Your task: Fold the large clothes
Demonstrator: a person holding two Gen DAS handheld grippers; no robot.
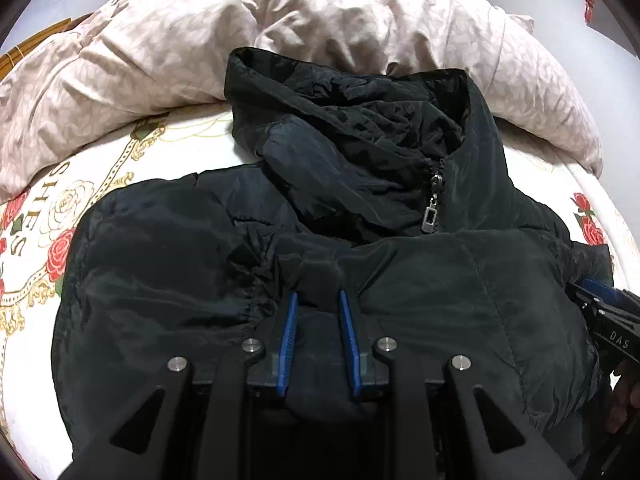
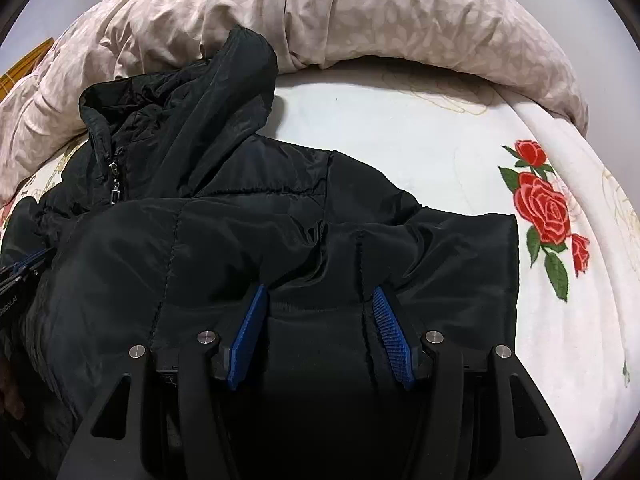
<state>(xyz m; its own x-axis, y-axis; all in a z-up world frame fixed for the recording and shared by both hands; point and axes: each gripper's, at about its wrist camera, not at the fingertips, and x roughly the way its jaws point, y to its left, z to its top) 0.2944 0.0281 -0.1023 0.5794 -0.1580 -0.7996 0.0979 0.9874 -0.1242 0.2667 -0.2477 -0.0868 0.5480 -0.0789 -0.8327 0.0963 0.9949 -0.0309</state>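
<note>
A black hooded puffer jacket (image 1: 400, 280) lies on the bed, hood toward the quilt, with a silver zipper pull (image 1: 430, 214) at the collar. My left gripper (image 1: 319, 298) is shut on a fold of the jacket's lower part. My right gripper (image 2: 320, 292) has its jaws wider, with jacket fabric (image 2: 320, 240) bunched between the blue pads (image 2: 390, 332); whether they press it is unclear. The right gripper also shows at the right edge of the left wrist view (image 1: 600, 300). The left gripper shows at the left edge of the right wrist view (image 2: 20, 276).
A crumpled beige leaf-print quilt (image 1: 320, 20) is piled behind the jacket. The white bedsheet with red roses (image 2: 540, 208) extends to the right of the jacket, and to its left (image 1: 48, 240).
</note>
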